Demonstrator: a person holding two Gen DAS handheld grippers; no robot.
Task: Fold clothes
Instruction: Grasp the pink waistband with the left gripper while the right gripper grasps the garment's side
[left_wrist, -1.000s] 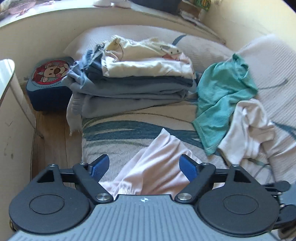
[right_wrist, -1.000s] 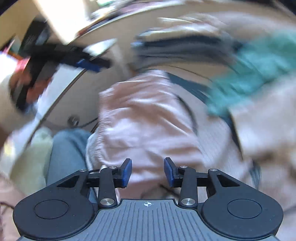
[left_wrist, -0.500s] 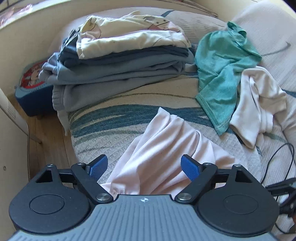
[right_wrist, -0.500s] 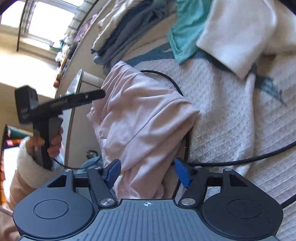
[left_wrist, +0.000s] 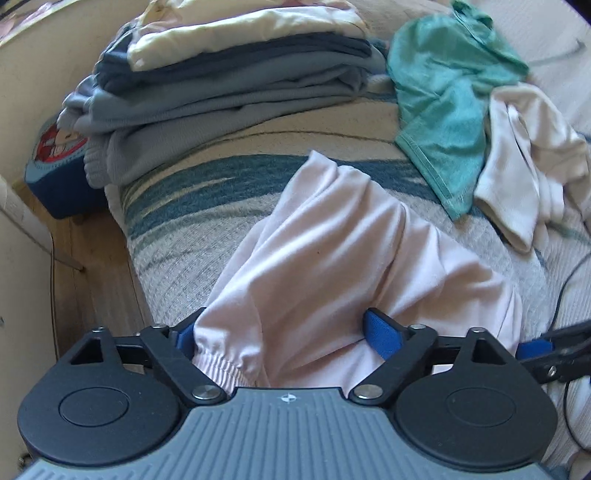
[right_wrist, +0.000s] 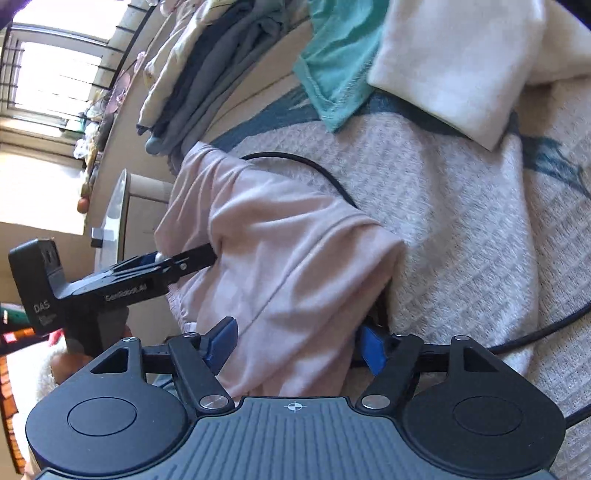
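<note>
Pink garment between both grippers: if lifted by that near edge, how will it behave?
Probably floppy: the pink garment already lies in soft ridges and folds. Likely light, since the thin fabric drapes over the bed's edge. The gathered waistband may bunch between the left gripper pads rather than slide.

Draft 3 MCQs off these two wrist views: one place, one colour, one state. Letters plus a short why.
1. Where is the folded pile from the pink garment?
A) beyond it, at the bed's far edge
B) under it
C) on the floor

2. The loose garment beside the cream one is:
A) red
B) teal
C) black

3. The left gripper stands:
A) clamped shut above the bed
B) out of view
C) open, pink cloth between its fingers

Key: A, pile lies past the pink garment; B, teal fabric; C, its pads stand wide apart.
</note>
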